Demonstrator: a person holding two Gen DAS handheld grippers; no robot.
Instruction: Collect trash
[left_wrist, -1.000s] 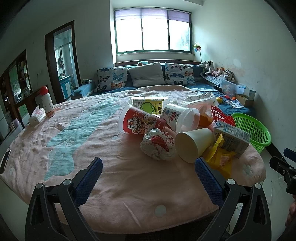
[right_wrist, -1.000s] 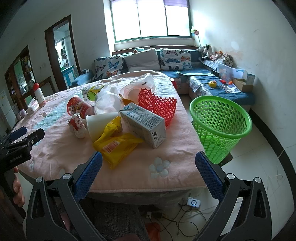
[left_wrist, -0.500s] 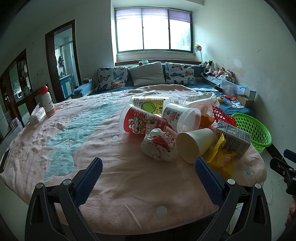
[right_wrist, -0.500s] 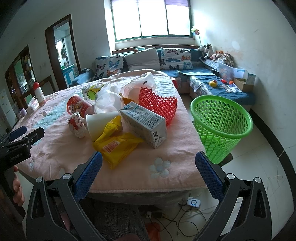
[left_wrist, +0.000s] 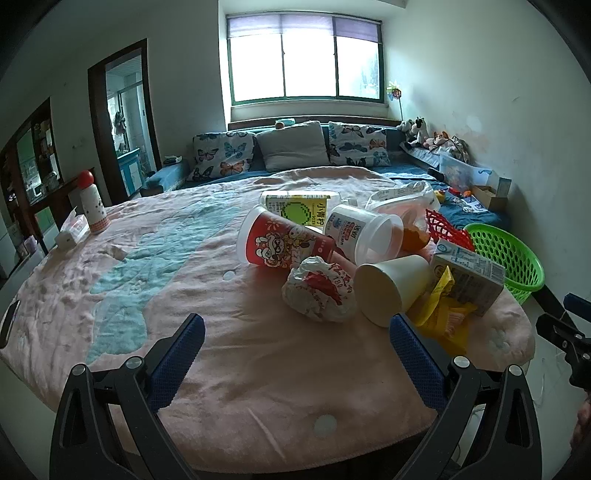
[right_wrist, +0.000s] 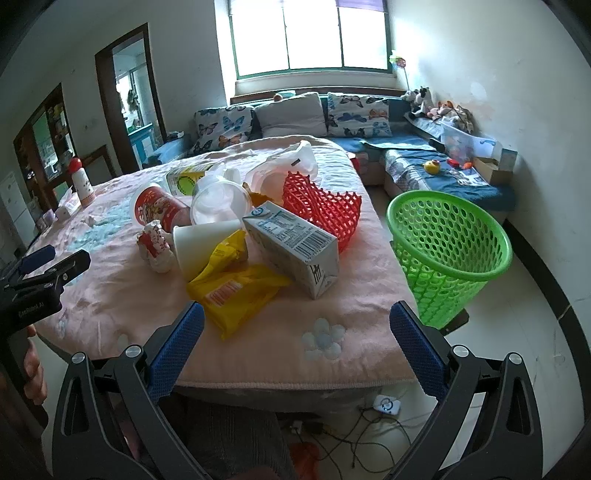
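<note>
1. I am holding my left gripper (left_wrist: 293, 338) low over the near edge of the pink blanket (left_wrist: 229, 354) on the table; its blue-padded fingers (left_wrist: 177, 352) are standing wide apart with nothing between them.
2. I am holding my right gripper (right_wrist: 293, 338) at the table's right corner, its fingers (right_wrist: 415, 347) also spread wide and empty.
3. A heap of trash is lying ahead of both grippers: a crumpled wrapper (left_wrist: 319, 295), a white paper cup (left_wrist: 388, 291) on its side, a red printed cup (left_wrist: 284, 242), a clear tub (left_wrist: 364, 234), a yellow-green carton (left_wrist: 299, 208) and a plastic bag (left_wrist: 402, 199).
4. In the right view, a yellow snack bag (right_wrist: 236, 290) is lying nearest my right gripper, with a milk carton (right_wrist: 295, 245) resting partly over it and a red foam net (right_wrist: 325, 206) behind the carton.
5. The wrapper and white cup are sitting just beyond my left gripper's tips, toward its right finger.
6. A green basket (right_wrist: 450, 251) is standing on the floor beside the table's right edge, ahead of my right gripper's right finger.
7. A red-capped bottle (left_wrist: 92, 203) and a tissue pack (left_wrist: 70, 232) are sitting well apart at the far left.
</note>
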